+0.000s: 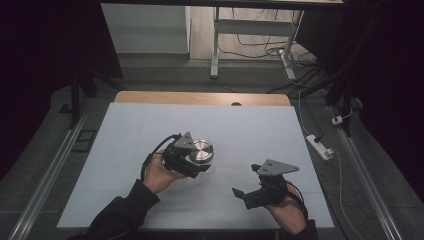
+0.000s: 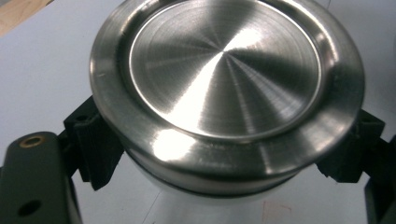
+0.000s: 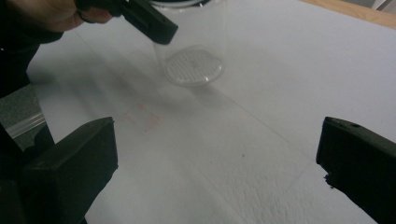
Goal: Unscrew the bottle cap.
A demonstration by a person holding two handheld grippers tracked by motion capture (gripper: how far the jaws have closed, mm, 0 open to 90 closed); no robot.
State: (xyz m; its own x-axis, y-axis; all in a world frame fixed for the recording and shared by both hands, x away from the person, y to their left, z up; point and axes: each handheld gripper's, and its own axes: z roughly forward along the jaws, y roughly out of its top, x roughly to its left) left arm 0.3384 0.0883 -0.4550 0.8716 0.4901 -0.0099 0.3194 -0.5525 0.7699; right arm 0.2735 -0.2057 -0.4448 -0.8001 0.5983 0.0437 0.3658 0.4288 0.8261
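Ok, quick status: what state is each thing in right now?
Jar: clear, upright on the white sheet.
Steel lid: on the jar.
Left tongs: shut on the jar, just under the lid.
Right tongs: open, empty, apart from the jar.

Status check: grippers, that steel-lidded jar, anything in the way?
Left gripper shut on clear jar with brushed-steel lid, jar standing on white table sheet. Right gripper open, empty, apart from the jar. Nothing between them.
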